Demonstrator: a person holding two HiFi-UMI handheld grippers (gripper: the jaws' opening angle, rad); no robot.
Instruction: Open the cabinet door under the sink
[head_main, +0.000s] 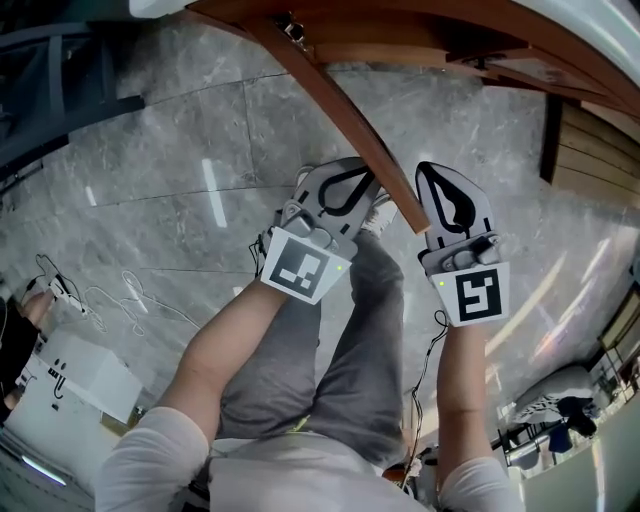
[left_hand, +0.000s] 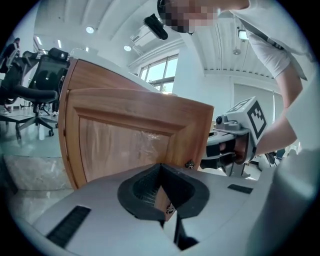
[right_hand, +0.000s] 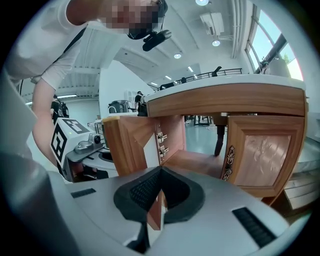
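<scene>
Your left gripper (head_main: 352, 178), jaws pressed together, and equally closed right gripper (head_main: 432, 178) flank the open door (head_main: 330, 100) edge, probably to nudge it wider without gripping.

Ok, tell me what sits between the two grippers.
The open cabinet door runs edge-on between the left gripper and the right gripper, seen in the head view.

Both arms reach forward side by side: left forearm (head_main: 215, 350) angled inward, right forearm (head_main: 462, 400) straight. Left gripper (head_main: 345, 180) and right gripper (head_main: 440, 185) sit close together, noses tipped slightly down. Both sets of jaws are closed, each pinching a sliver of the cabinet door (head_main: 330, 100) edge.
</scene>
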